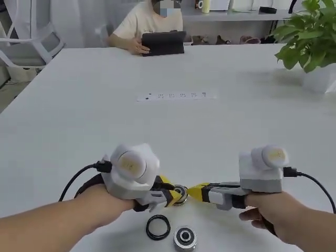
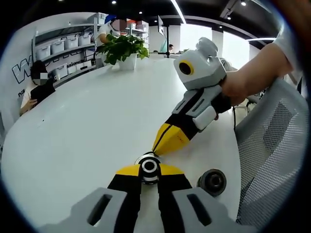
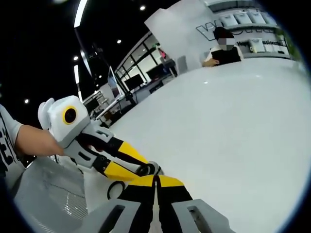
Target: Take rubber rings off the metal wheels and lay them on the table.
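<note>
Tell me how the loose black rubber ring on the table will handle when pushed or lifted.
The thin black rubber ring lies flat on the white table, so it should drag rather than roll. Its slender open hoop looks light and will probably flex when pinched. Rubber likely grips the tabletop somewhat.

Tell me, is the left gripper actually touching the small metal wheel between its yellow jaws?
Touching. In the left gripper view, the left gripper has its yellow jaws pressed against both sides of the metal wheel, no gap showing.

The left gripper (image 1: 177, 195) covers much of the clamped wheel (image 1: 181, 190).
</note>
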`<control>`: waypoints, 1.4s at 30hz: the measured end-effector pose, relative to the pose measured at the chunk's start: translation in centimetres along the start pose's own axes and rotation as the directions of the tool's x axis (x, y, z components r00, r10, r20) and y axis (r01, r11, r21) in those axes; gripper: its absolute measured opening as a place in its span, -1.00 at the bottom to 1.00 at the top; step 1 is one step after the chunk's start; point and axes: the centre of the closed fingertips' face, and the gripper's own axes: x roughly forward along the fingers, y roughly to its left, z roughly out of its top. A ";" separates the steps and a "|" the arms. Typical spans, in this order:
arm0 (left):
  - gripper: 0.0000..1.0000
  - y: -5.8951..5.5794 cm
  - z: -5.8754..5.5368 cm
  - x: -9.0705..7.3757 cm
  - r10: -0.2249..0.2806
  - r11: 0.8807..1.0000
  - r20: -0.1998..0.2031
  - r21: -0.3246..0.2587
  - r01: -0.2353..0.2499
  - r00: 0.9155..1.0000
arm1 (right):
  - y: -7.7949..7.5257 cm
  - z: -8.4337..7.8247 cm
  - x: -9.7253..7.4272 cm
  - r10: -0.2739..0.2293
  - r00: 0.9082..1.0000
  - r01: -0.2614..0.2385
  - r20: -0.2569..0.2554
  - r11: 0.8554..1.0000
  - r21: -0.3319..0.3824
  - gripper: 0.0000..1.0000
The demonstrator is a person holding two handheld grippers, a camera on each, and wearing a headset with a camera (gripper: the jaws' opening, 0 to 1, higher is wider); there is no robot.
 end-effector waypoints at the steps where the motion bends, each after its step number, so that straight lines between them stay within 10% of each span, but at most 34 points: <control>1: -0.87 0.0 0.0 0.0 0.001 1.000 -0.001 -0.001 -0.001 1.000 | 0.1 0.0 0.0 0.000 1.000 0.000 0.000 1.000 -0.001 -1.00; 18: -0.87 0.0 0.0 0.1 0.021 1.000 -0.016 -0.005 -0.021 1.000 | 1.2 0.3 0.2 0.030 1.000 -0.030 -0.002 0.999 -0.017 -1.00; 22: -0.87 -0.3 0.1 0.2 0.014 1.000 -0.014 -0.004 -0.014 1.000 | 2.0 0.3 0.4 0.065 0.998 -0.065 0.000 0.998 -0.019 -1.00; 23: -0.87 -0.3 0.1 0.2 0.014 1.000 -0.013 -0.002 -0.014 1.000 | 3.6 0.3 0.3 0.144 0.990 -0.144 -0.004 0.990 0.005 -1.00; 24: -0.87 -0.3 0.1 0.2 0.015 1.000 -0.014 -0.001 -0.015 1.000 | 2.6 0.8 0.5 0.087 0.996 -0.087 0.018 0.996 -0.022 -1.00; 42: -0.80 -0.5 0.3 0.0 -0.021 1.000 -0.006 -0.020 0.021 1.000 | 2.2 0.8 -0.5 0.074 0.997 -0.074 0.017 0.997 -0.018 -1.00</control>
